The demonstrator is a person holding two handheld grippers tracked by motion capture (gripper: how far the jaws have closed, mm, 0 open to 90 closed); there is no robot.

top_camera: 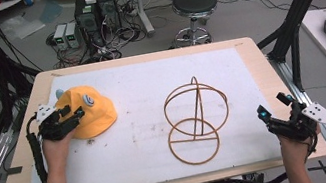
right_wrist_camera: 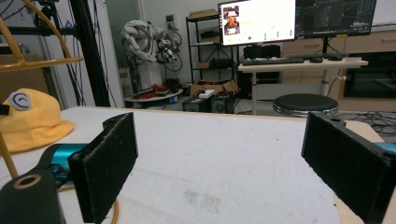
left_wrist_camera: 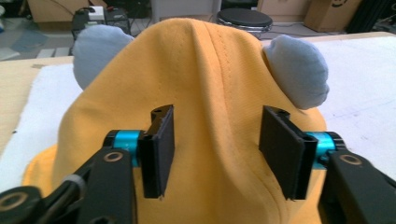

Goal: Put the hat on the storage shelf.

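Note:
A yellow bucket hat (top_camera: 91, 115) with two grey-blue ears lies on the left of the white mat (top_camera: 140, 90). My left gripper (top_camera: 74, 118) rests against the hat's near-left side. In the left gripper view its jaws stand open on either side of a raised fold of the hat (left_wrist_camera: 215, 93), with the left gripper (left_wrist_camera: 222, 154) low on the crown and an ear (left_wrist_camera: 296, 70) beyond each jaw. A yellow wire stand (top_camera: 196, 118) of rings and rods stands right of centre. My right gripper (top_camera: 271, 108) hovers open at the table's front right corner, with nothing between its jaws (right_wrist_camera: 219, 163). The hat (right_wrist_camera: 28, 121) and the stand (right_wrist_camera: 28, 60) lie off to the left in the right gripper view.
The wooden table's edge (top_camera: 268, 68) borders the mat. Black frame posts (top_camera: 296, 7) rise at the right. A stool (top_camera: 193, 2) and computer boxes (top_camera: 96, 12) with cables stand on the floor beyond. A desk with monitors (right_wrist_camera: 299, 18) is far behind.

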